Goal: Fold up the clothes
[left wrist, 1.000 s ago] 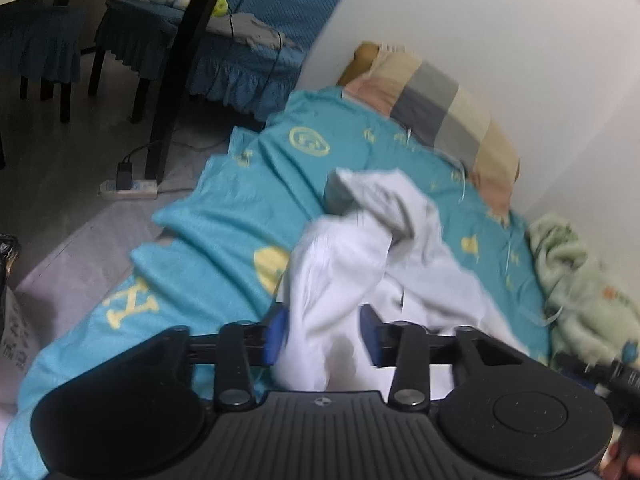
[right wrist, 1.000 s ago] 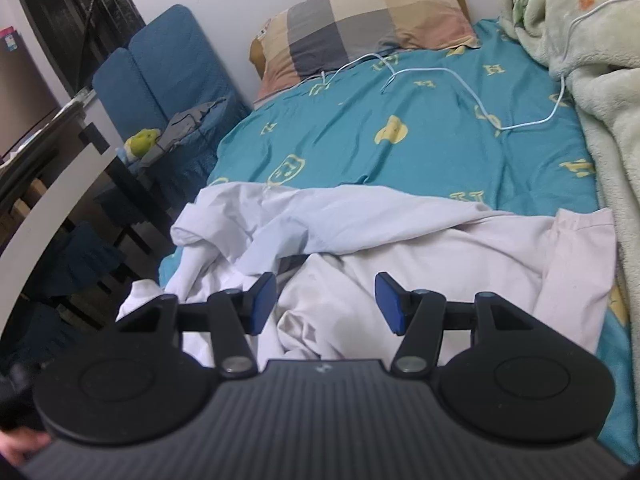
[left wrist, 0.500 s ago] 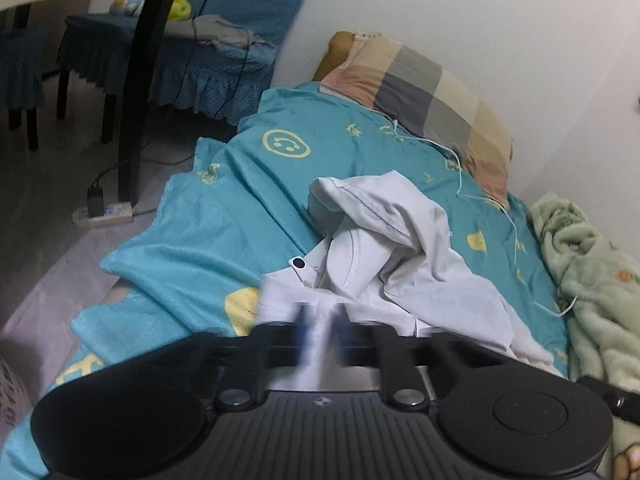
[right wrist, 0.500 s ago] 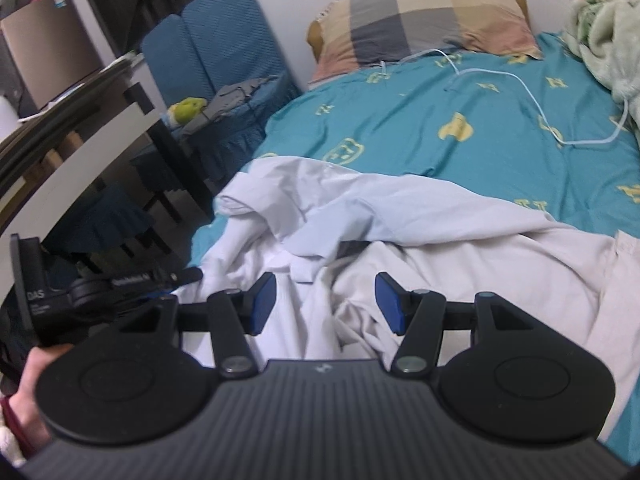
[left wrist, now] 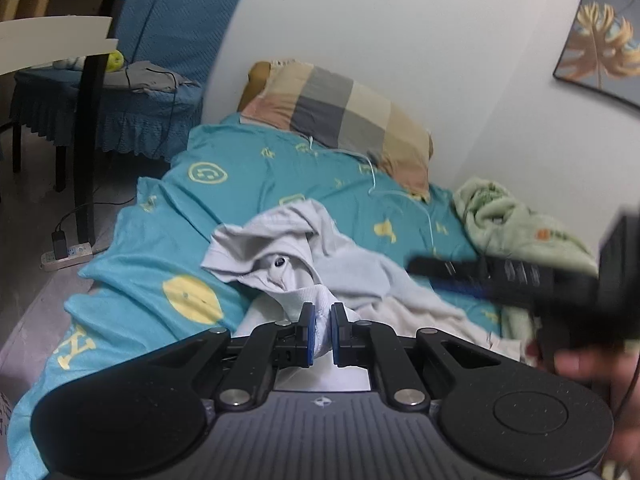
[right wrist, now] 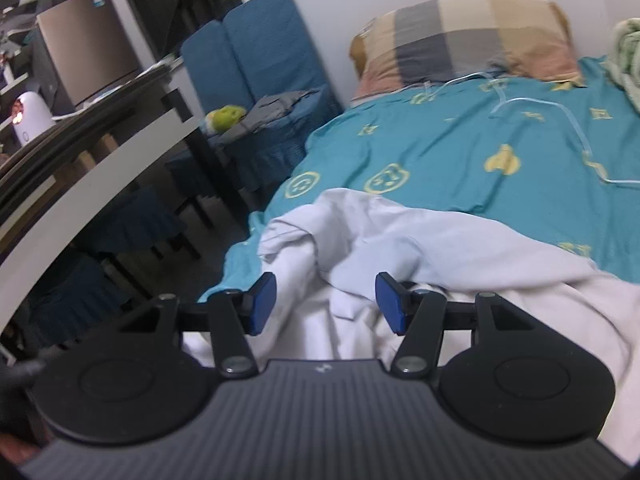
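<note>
White garment (left wrist: 320, 264) lies crumpled near the foot of a bed covered by a teal sheet (left wrist: 248, 184) printed with yellow symbols, seen from the left wrist camera. The left tongs (left wrist: 320, 334) are clamped on a ribbed white edge of the cloth, the blue pads pressed close with fabric bunched between them. A dark button shows in a fold just beyond the pinch. A checked pillow (left wrist: 340, 108) rests against the wall at the head of the bed, a thin white cable (left wrist: 400, 194) trails down from it across the sheet, and a green blanket (left wrist: 516, 224) is heaped along the far side. The right tongs (left wrist: 452, 278) cross the right of the frame as a dark blur above the garment, with a hand (left wrist: 588, 364) behind them. A blue chair (left wrist: 168, 60) stands beside the bed, and a power strip (left wrist: 66, 256) sits on the floor.

From the right wrist camera, the right tongs (right wrist: 326, 302) stand wide open, their blue pads apart and holding nothing, low over the white garment (right wrist: 420, 256), which spreads across the near part of the bed from its left edge toward the right. Beyond it lie the teal sheet (right wrist: 460, 148), the checked pillow (right wrist: 464, 40) and the white cable (right wrist: 568, 120). To the left stand the blue chair (right wrist: 256, 64), with grey cloth and a small green toy (right wrist: 226, 117) on its seat, and the pale edge of a counter (right wrist: 100, 188).
</note>
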A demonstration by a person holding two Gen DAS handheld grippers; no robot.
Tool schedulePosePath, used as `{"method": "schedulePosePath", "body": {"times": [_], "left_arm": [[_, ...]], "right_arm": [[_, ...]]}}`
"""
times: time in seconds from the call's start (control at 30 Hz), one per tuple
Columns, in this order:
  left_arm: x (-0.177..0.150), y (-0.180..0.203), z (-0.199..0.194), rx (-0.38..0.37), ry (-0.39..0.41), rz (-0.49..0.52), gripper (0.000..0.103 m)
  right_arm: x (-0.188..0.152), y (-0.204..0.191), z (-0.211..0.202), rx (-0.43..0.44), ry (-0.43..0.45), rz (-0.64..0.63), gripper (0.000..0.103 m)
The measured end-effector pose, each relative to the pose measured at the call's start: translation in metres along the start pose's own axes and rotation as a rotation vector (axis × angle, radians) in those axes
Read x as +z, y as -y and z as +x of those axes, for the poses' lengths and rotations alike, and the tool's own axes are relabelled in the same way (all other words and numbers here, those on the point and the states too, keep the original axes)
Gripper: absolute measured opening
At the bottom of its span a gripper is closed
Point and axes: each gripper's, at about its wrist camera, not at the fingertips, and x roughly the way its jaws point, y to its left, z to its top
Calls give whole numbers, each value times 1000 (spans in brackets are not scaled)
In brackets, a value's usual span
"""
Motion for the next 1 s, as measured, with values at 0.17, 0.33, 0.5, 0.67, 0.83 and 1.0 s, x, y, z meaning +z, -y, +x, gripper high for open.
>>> {"method": "schedulePosePath", "body": {"times": [0.17, 0.33, 0.5, 0.67, 0.83, 1.0], "left_arm": [[-10, -12, 12, 6, -65, -45, 9], [-12, -25, 22, 3, -85, -84, 9], [-13, -37, 31, -3, -98, -120, 9], [-11, -43, 33, -22, -81, -138, 9], [-6, -40, 25, -47, -28, -131, 9], [1, -29, 9, -127, 52, -118, 9]], "right_arm": [[33, -21, 65, 29, -97, -191, 58], [50, -47, 130, 72, -167, -389, 57], [54, -62, 168, 105, -235, -536, 56], [44, -61, 177, 47, -284, -598, 21], [56, -37, 136, -40, -197, -443, 10], [60, -2, 47, -106, -63, -241, 8]]}}
